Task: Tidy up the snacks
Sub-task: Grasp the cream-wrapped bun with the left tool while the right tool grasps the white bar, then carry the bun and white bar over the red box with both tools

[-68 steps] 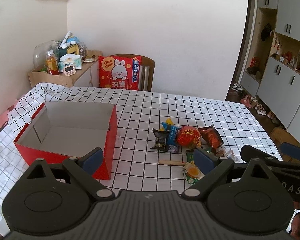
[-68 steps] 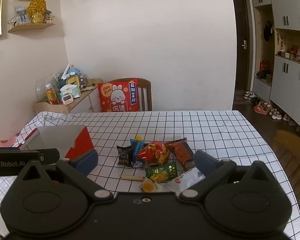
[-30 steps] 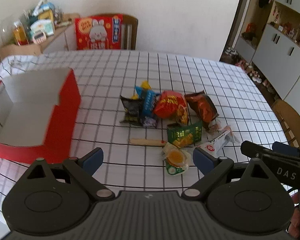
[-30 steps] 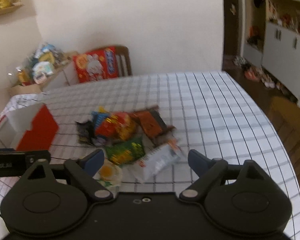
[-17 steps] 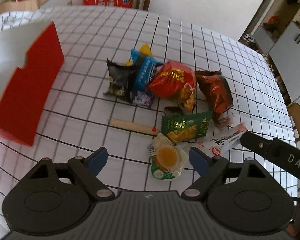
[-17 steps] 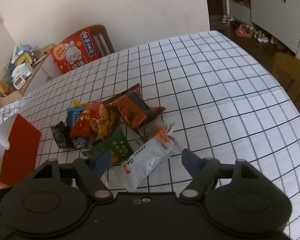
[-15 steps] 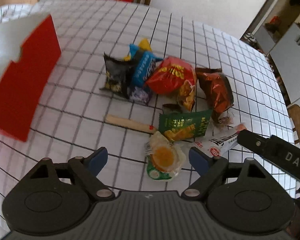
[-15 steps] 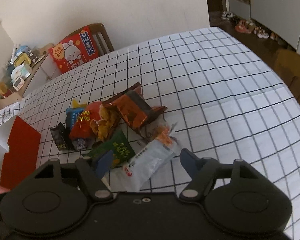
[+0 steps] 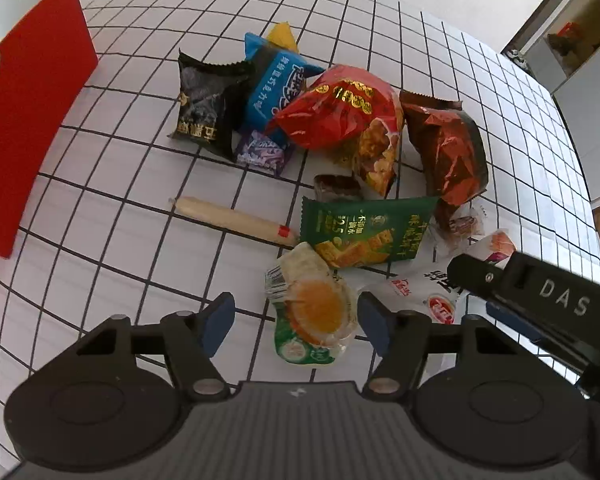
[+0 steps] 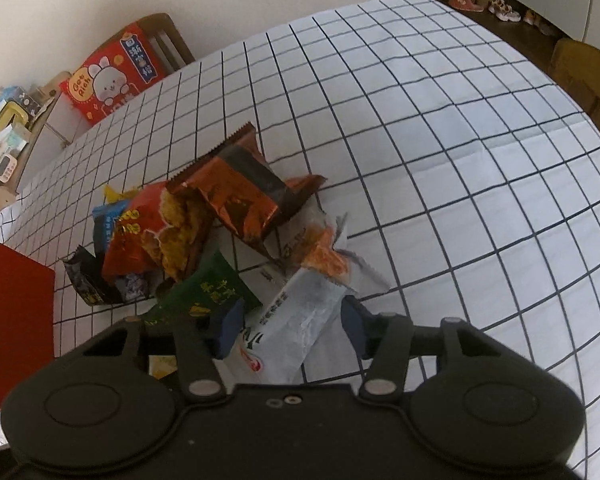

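Note:
A pile of snack packets lies on the checked tablecloth [image 9: 112, 208]. My left gripper [image 9: 296, 322] hangs low over a clear cup snack with an orange centre [image 9: 312, 308]. Its jaws are closing with the cup between them, and the pads stand apart from it. My right gripper [image 10: 292, 322] straddles a white packet [image 10: 296, 316]; its jaws are closing too, pads at the packet's edges without visibly squeezing it. One of the right gripper's fingers [image 9: 540, 292] shows in the left wrist view. The open red box [image 9: 32, 120] stands at the left.
In the pile are a sausage stick [image 9: 232, 220], a green packet [image 9: 364, 232], a red bag [image 9: 340, 112], a brown-red bag [image 9: 448, 152], and blue and black packets. A chair with a red cushion [image 10: 112, 72] stands behind the table, another chair [image 10: 588, 76] at its right.
Both grippers have come down and tilted toward the near side of the pile. Their jaws have narrowed, the left around the cup snack and the right around the white packet.

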